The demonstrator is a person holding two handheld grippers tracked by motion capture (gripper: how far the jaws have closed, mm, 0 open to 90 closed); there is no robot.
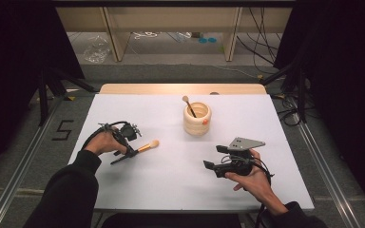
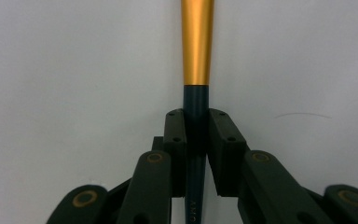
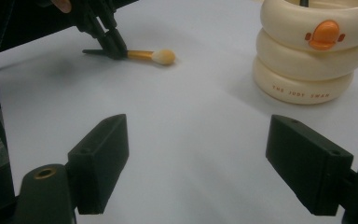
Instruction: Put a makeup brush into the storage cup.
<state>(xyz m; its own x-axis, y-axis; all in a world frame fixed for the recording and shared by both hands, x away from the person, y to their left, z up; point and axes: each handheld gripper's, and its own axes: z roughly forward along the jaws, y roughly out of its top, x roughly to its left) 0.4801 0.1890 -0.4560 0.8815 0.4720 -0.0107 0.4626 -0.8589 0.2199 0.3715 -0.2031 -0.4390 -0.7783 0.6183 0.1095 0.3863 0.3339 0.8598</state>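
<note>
Between the pads of the left claw [image 2: 196, 140] the dark handle of the makeup brush [image 1: 146, 146] is clamped, its head lying on the table [image 1: 171, 185] beyond; the right claw [image 3: 198, 170] is held wide open, nothing gripped.

You are in a lab-like recording space: a white-covered table [image 1: 180, 142] ringed by black curtains [image 1: 342, 71], metal floor rails [image 1: 323, 156] beside it, loose cables [image 1: 261, 42] and bare wooden shelving [image 1: 171, 23] beyond its far edge.

White table [image 1: 138, 190], grey floor [image 1: 171, 71] (cables), dark curtains [image 1: 9, 47]
</note>
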